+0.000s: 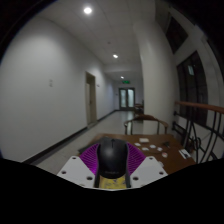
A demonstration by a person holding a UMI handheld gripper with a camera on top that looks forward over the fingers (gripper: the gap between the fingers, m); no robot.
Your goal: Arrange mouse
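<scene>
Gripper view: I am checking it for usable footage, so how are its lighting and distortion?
Gripper view: strong fisheye bending of the corridor walls; bright ceiling lights glare; the mouse between the claw fingers is dark, with little detail; the wooden table beyond is evenly lit.

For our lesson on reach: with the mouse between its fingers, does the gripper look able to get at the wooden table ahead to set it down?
Probably yes. The gripper holds the black mouse above the wooden table, and bare tabletop lies just beyond the fingers. Only small white papers sit farther back.
</scene>
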